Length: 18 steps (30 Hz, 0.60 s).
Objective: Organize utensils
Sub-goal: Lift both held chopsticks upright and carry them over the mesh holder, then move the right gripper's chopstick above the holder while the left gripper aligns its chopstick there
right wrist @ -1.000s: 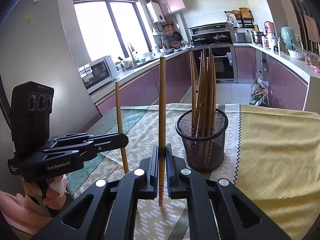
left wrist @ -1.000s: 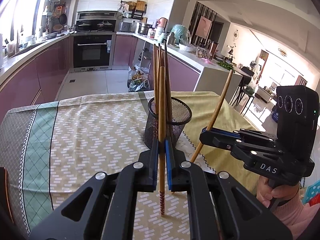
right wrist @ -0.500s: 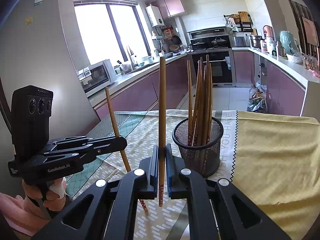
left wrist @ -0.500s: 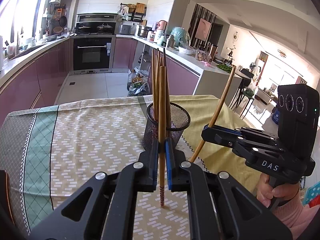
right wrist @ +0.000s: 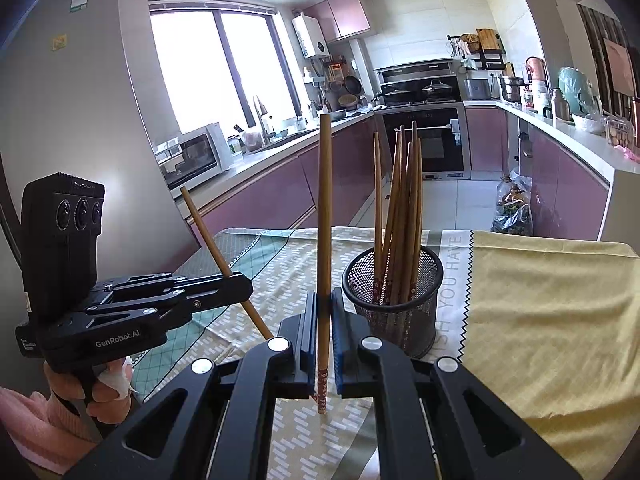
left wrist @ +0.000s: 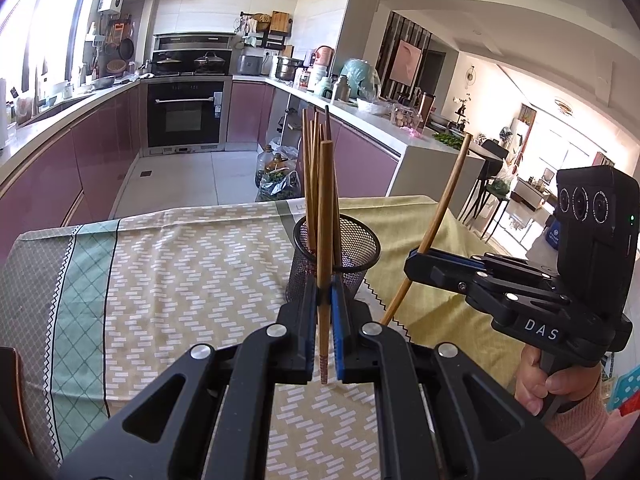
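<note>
Kitchen table unchanged: each tool point(left wrist: 325, 312) point(right wrist: 324, 312) still clamps 1 chopstick point(left wrist: 325, 216) point(right wrist: 325, 208) near the holder point(left wrist: 352, 252).

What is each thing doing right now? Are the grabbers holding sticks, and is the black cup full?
Left gripper: shut on left chopstick, upright.
Right gripper: shut on right chopstick, upright.
Mesh cup: standing upright, holding several chopsticks.
Tablecloth: spread flat.

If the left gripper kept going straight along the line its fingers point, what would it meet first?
Most likely the black mesh holder: in the left wrist view it stands directly past the left gripper, which is shut on a chopstick. Depth is unclear, and the downward tilt might bring it to the tablecloth just short.
</note>
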Motion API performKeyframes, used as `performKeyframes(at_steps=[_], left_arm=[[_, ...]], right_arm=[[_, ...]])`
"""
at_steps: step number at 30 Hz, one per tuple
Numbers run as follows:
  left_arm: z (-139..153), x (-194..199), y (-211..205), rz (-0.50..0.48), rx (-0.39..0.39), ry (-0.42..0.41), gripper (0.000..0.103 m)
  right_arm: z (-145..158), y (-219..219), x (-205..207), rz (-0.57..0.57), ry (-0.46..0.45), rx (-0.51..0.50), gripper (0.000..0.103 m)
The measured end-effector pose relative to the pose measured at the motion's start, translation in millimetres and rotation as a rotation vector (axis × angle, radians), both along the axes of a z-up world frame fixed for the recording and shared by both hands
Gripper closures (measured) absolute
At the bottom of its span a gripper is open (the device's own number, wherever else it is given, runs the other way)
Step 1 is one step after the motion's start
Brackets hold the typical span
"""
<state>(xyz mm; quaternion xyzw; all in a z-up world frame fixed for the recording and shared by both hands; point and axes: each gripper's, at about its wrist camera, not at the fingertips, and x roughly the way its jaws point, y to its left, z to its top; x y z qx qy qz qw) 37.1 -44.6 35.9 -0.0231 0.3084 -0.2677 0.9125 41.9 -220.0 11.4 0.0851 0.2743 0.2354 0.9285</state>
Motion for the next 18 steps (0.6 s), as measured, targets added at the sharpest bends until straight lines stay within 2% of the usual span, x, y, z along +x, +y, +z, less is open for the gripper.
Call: performKeyframes(at_steps=[18], left_arm=[[8.9,0.9,-5.0,-0.007,0.015,-0.026,0.096]], right_arm=[[8.5,0.4,4.5,0.0,-0.027,0.0,0.097]])
